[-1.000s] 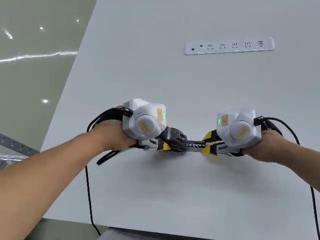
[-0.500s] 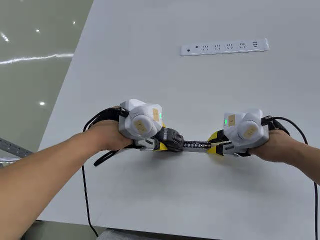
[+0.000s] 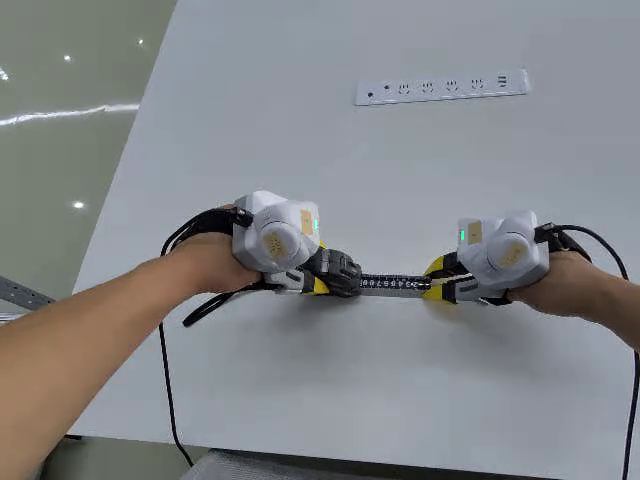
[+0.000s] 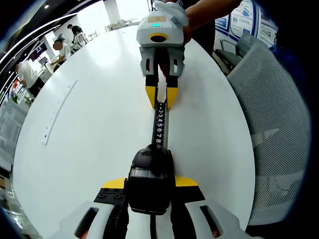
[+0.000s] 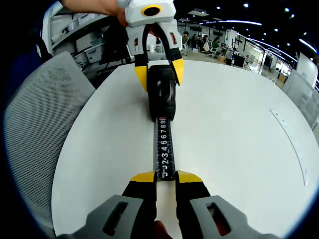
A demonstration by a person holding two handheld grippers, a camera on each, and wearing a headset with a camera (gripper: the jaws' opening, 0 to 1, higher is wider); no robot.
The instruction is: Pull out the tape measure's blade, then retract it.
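Observation:
A black tape measure case (image 3: 340,273) (image 4: 151,177) (image 5: 162,91) sits between the yellow-tipped jaws of my left gripper (image 3: 318,283) (image 4: 149,183) (image 5: 159,70), which is shut on it just above the white table (image 3: 330,140). A dark blade (image 3: 392,284) (image 4: 159,125) (image 5: 164,147) with white numbers runs from the case to my right gripper (image 3: 434,283) (image 5: 165,177) (image 4: 161,96), which is shut on the blade's end. The two grippers face each other, a short length of blade stretched between them.
A white power strip (image 3: 443,88) (image 4: 59,112) (image 5: 290,139) lies at the table's far side. Black cables (image 3: 170,330) trail from both grippers over the near edge. A grey mesh chair (image 4: 279,124) (image 5: 35,114) stands by the table. People are in the background (image 4: 30,69).
The right gripper has moved rightward, away from the left one, and more blade now shows between them. The left gripper keeps holding the case.

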